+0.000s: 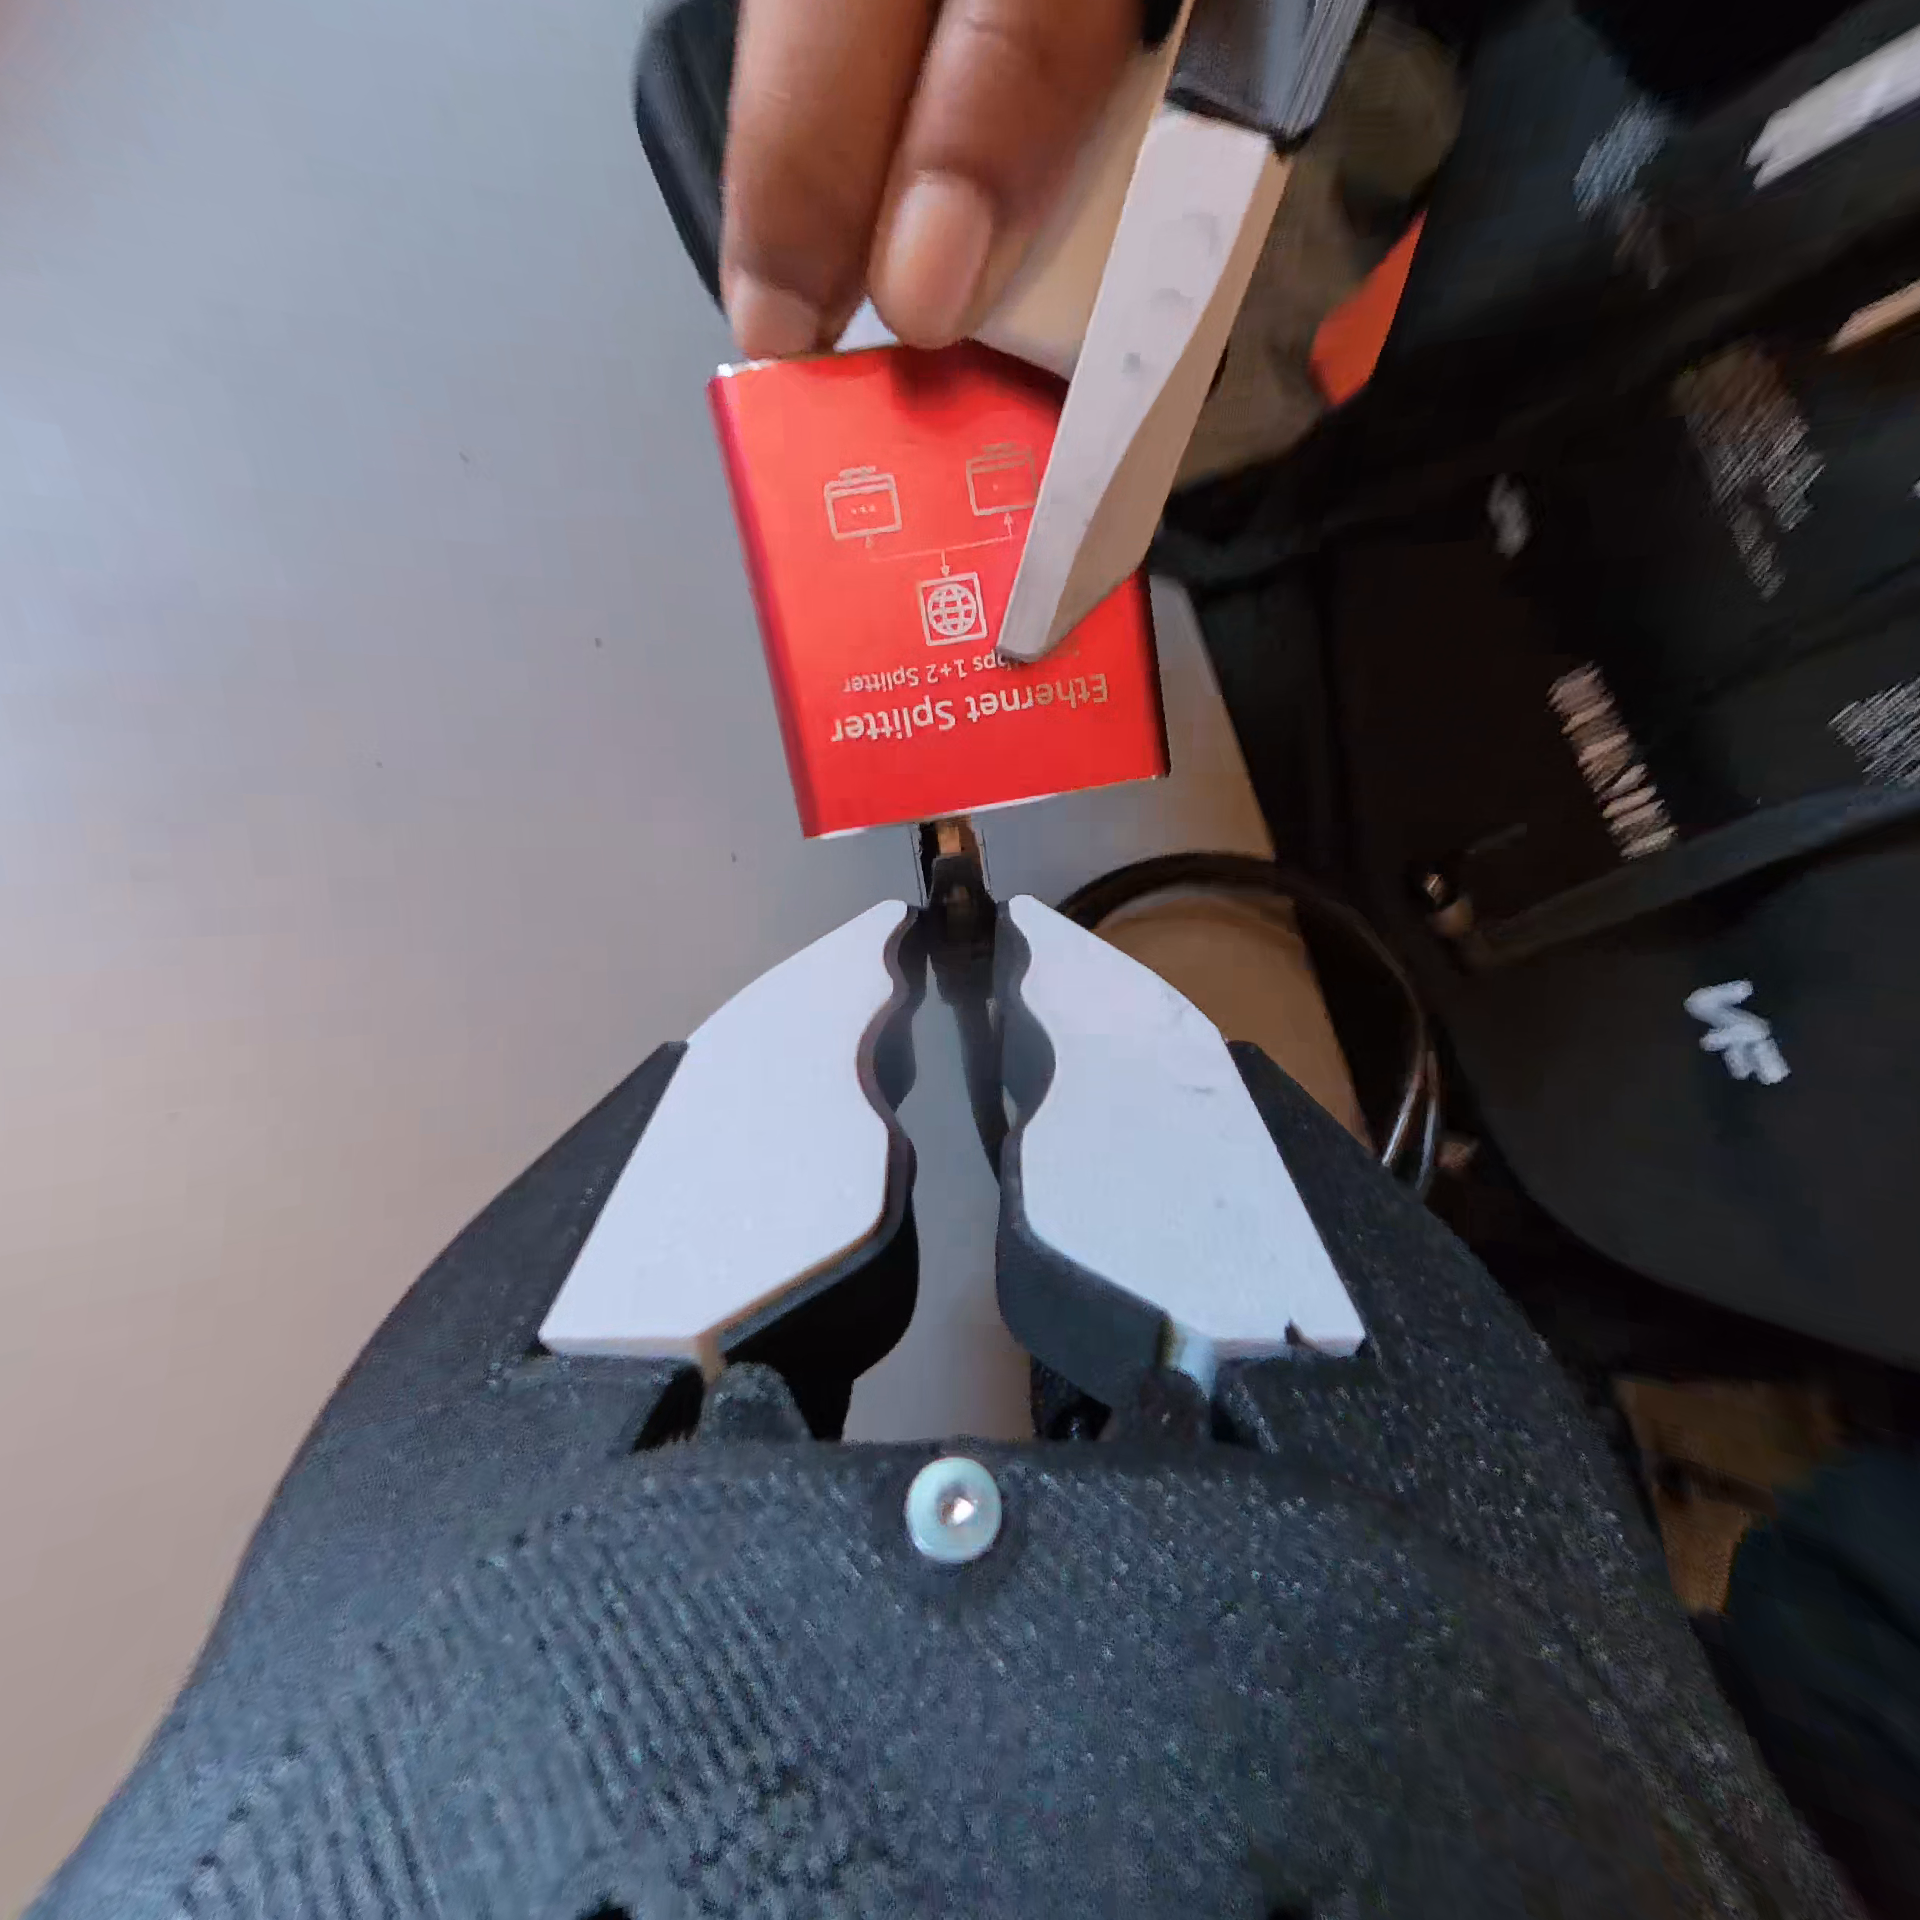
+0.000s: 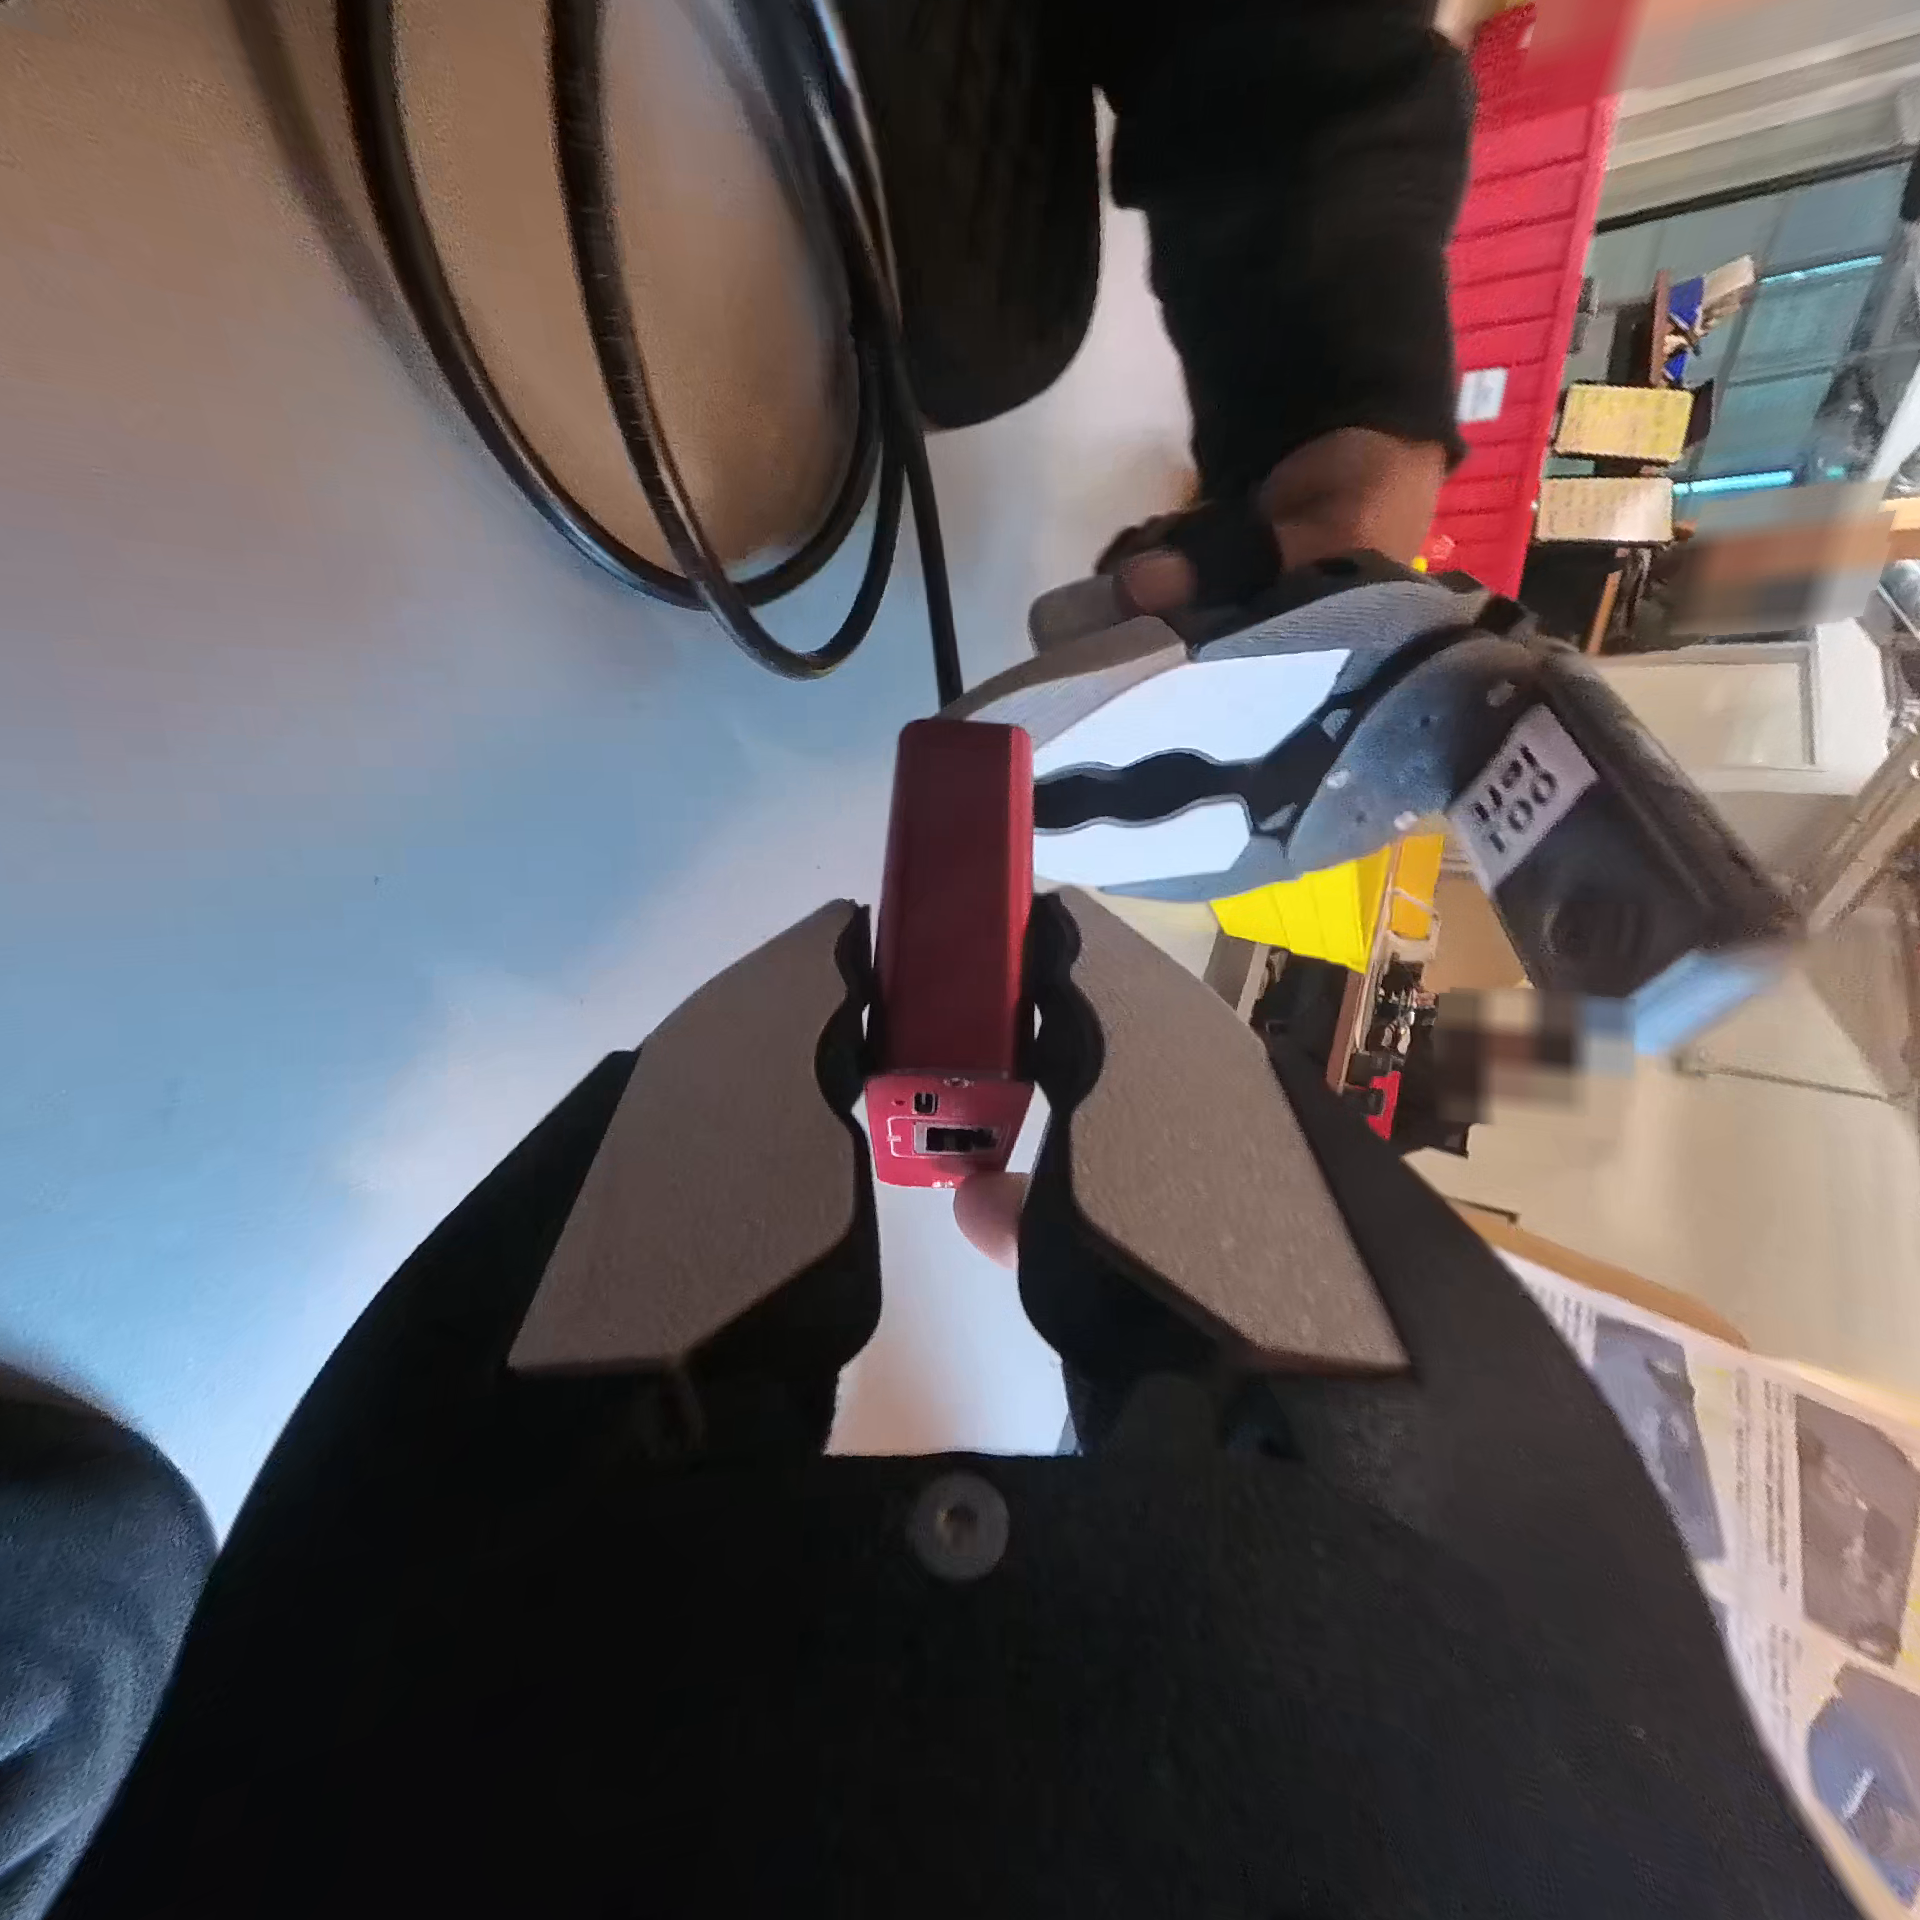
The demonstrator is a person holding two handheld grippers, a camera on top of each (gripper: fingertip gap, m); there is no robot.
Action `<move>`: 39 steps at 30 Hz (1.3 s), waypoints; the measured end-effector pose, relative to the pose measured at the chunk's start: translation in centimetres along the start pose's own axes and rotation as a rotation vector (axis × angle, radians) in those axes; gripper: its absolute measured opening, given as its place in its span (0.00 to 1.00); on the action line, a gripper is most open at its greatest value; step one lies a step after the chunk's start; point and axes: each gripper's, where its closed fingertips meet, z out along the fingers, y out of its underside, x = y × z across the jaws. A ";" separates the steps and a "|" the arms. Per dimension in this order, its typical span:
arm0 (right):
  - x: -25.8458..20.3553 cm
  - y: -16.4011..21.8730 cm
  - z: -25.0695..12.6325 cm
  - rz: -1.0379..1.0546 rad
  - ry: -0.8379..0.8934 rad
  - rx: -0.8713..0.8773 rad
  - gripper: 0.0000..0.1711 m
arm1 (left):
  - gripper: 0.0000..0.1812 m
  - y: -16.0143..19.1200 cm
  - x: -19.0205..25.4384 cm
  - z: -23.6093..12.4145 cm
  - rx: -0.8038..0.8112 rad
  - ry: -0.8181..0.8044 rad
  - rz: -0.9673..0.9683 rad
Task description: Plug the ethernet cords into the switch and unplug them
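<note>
Only rightward — switch (image 2: 951, 935) port end

Red switch (image 1: 940, 582), pale line icons; seemingly black cord (image 2: 644, 416).

Black tongs (image 1: 954, 914), pale grey fingers (image 1: 748, 1153)

My switch (image 1: 935, 582) has a smooth, satin red metal shell. My left gripper (image 1: 956, 914) pairs matt pale plastic fingers with a rough, grainy black body. The black cord (image 2: 665, 499) looks glossy.
</note>
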 end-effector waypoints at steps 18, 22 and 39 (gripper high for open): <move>1.7 4.6 -1.3 0.146 0.121 -0.281 0.17 | 0.07 -3.8 0.4 -1.6 0.240 -0.013 -0.087; 2.0 4.4 -0.8 0.083 0.120 -0.250 0.16 | 0.06 -3.5 0.3 -1.7 0.208 -0.030 -0.080; 4.0 4.7 -0.7 0.082 0.183 -0.240 0.17 | 0.07 -4.4 -0.6 -4.0 0.326 -0.173 -0.138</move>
